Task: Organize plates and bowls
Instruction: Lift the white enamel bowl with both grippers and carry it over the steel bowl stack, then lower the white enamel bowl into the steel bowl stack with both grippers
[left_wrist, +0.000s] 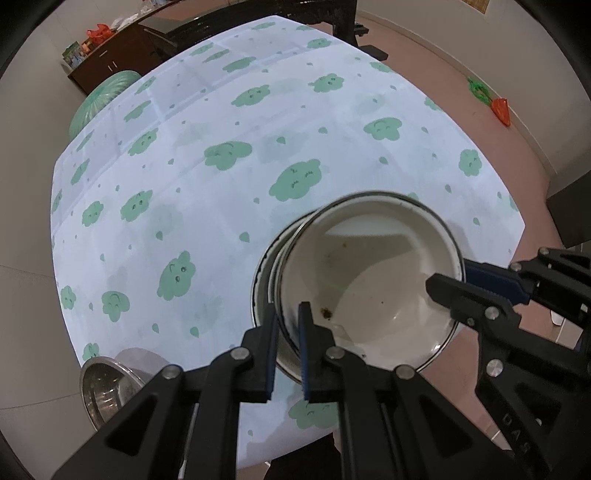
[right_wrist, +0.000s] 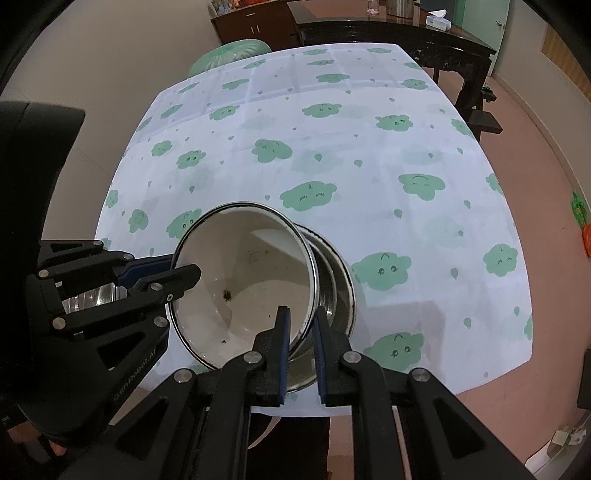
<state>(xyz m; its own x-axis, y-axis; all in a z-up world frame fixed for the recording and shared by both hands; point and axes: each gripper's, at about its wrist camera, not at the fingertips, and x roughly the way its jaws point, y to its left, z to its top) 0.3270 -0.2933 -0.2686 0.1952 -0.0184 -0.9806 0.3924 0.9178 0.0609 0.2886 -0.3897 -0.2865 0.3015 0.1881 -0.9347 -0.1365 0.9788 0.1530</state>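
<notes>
I've got the white enamel bowl (left_wrist: 369, 280) pinched from both sides, over the near edge of the bench (left_wrist: 192, 173). Left gripper (left_wrist: 288, 350) jaws are nearly closed, clamped on the bowl's left rim: one blue pad inside the wall, one outside. Right gripper (right_wrist: 300, 354) same story on the opposite rim, jaws a hair wider but tight on the wall. In the left wrist view the right gripper (left_wrist: 454, 284) comes in from the right, one finger inside the bowl, one outside.

The bowl is tilted, and its mouth faces the cameras. Inside is off-white with a few dark specks near the bottom. It sits nested in a steel bowl (right_wrist: 336, 291) with a dark rim, whose edge shows just beyond the white one. I can't tell whether the jaws catch the steel rim too.

A second steel bowl (left_wrist: 107, 384) sits at the near left corner of the bench, apart from the stack. In the right wrist view it is mostly hidden behind the left gripper (right_wrist: 173, 273).

The bench has a white cloth with green clouds. Far part of the bench is bare cloth.
</notes>
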